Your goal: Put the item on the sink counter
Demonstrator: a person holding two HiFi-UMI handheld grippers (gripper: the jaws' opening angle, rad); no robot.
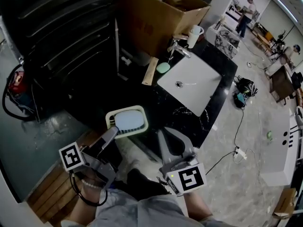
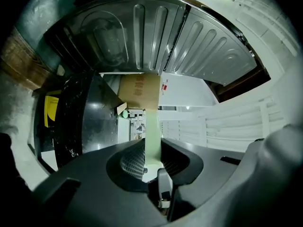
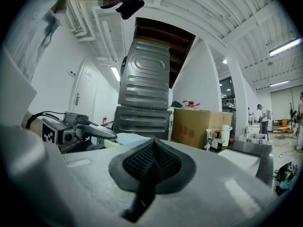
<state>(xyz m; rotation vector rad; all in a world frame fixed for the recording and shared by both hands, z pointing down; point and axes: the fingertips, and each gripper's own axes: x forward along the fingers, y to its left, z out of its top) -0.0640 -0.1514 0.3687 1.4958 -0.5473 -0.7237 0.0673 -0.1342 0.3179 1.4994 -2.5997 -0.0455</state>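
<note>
My right gripper, nearest me, has its jaws pressed together on nothing. My left gripper pinches the rim of the pale green dish, which is at the near edge of the black sink counter, short of the white basin.

The pale green plastic tray is hanging by its edge in the left gripper, right by the near edge of the black stone sink counter. The right gripper is sitting just right of it. Further back, the white rectangular basin is sitting in the counter. The chrome tap and white plastic cup are standing behind it, with the brown cardboard box sitting back-left.
</note>
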